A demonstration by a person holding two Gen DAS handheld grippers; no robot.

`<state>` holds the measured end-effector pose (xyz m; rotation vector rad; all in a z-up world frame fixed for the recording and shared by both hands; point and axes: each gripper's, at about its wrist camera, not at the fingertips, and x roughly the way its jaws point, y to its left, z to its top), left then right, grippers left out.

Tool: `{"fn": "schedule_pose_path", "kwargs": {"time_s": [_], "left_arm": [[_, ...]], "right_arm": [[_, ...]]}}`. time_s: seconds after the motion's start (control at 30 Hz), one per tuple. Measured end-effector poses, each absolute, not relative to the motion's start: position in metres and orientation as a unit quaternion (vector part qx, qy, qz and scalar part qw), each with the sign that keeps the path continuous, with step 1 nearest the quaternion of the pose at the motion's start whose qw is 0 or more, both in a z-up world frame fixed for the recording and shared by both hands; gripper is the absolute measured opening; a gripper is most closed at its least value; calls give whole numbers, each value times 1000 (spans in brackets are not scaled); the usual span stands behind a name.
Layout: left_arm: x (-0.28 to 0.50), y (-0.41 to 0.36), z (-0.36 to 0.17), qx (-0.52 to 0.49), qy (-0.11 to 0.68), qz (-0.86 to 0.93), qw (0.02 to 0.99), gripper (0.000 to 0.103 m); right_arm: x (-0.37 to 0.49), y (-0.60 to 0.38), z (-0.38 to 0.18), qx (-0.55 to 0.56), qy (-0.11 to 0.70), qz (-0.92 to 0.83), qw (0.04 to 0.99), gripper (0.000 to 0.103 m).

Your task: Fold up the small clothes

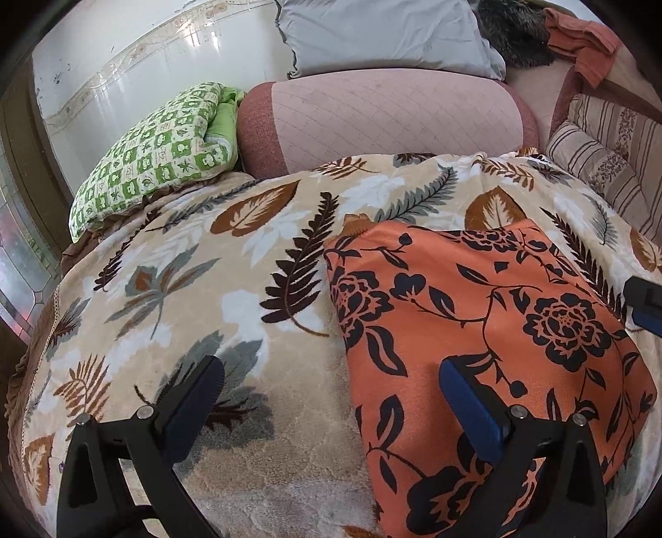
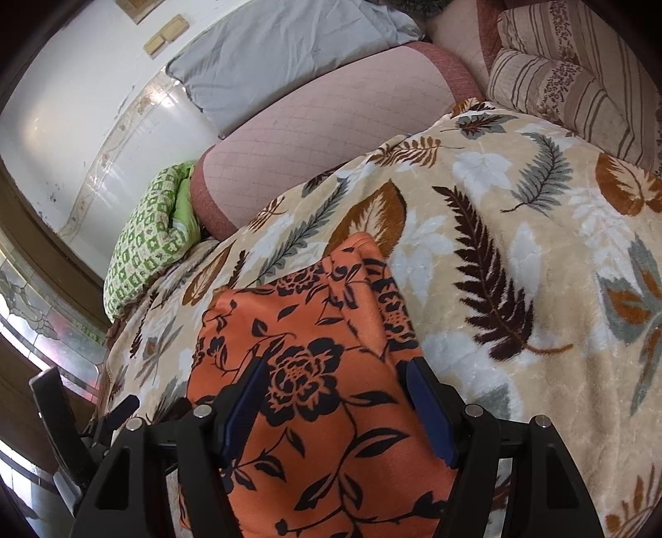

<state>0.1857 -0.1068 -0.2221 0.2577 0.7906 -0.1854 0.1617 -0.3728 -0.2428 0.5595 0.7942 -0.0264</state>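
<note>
An orange garment [image 1: 488, 314] with black flowers lies folded flat on the leaf-patterned blanket [image 1: 215, 289]. My left gripper [image 1: 335, 397] is open wide over the garment's left edge: one finger hangs over the blanket, the other over the orange cloth. In the right wrist view the garment [image 2: 322, 364] runs up between the fingers of my right gripper [image 2: 339, 401], which is open above its near end, with nothing pinched. A fold ridge shows at the garment's far end. The right gripper's tip [image 1: 645, 306] peeks in at the left wrist view's right edge.
A pink quilted bolster [image 1: 380, 120] and a grey pillow [image 1: 384, 37] lie behind the blanket. A green checked quilt [image 1: 153, 149] sits at the far left and striped cushions [image 1: 608, 157] at the right. White wall and a window frame border the left side.
</note>
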Motion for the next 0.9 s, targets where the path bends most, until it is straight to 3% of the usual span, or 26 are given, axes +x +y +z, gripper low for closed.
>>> {"fn": "schedule_pose_path", "kwargs": {"time_s": [0.63, 0.9], "left_arm": [[194, -107, -229, 116, 391, -94, 908, 103], [209, -79, -219, 10, 414, -216, 884, 103]], "right_arm": [[183, -419, -255, 303, 411, -15, 860, 72], [189, -438, -269, 319, 437, -5, 841, 72]]}}
